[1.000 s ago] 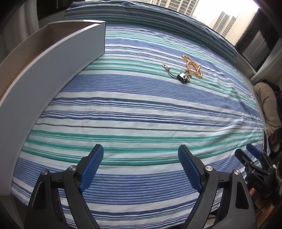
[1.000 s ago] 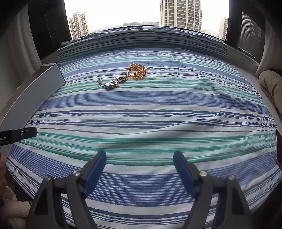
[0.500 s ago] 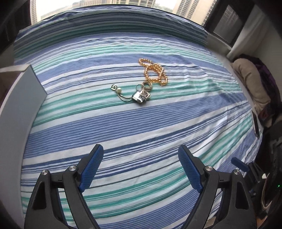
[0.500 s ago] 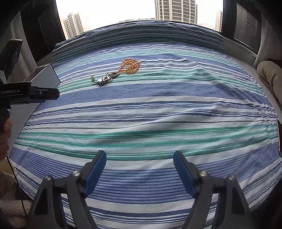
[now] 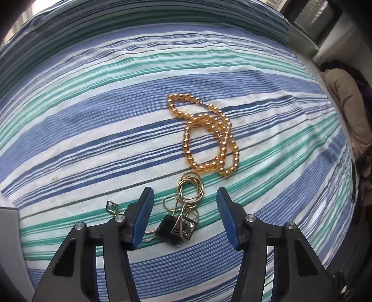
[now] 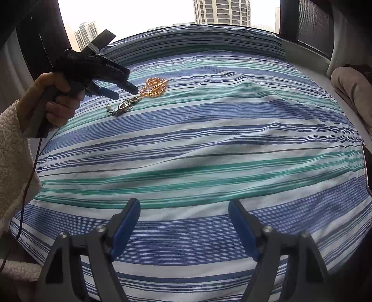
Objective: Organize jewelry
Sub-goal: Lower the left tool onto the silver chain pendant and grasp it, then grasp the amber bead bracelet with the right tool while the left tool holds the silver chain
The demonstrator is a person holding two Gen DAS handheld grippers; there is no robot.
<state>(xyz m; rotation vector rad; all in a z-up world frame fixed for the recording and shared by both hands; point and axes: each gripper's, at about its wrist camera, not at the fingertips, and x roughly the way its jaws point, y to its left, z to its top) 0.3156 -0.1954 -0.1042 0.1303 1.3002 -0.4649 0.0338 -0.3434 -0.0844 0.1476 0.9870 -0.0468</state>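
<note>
An amber bead necklace lies in loops on the striped bedspread. Just below it lies a silver chain tangled with a square dark pendant and a small metal clasp. My left gripper is open, its blue pads on either side of the silver chain, just above it. In the right wrist view the left gripper hovers over the silver chain beside the amber necklace. My right gripper is open and empty near the bed's front edge.
A white box edge shows at the far left. A beige cushion lies beyond the bed's right side. Windows stand behind the bed's far end. A dark flat object lies at the right edge.
My left gripper has swung right and moved in close over the jewelry, from far away to straddling the silver chain. The right gripper has stayed nearly still.
</note>
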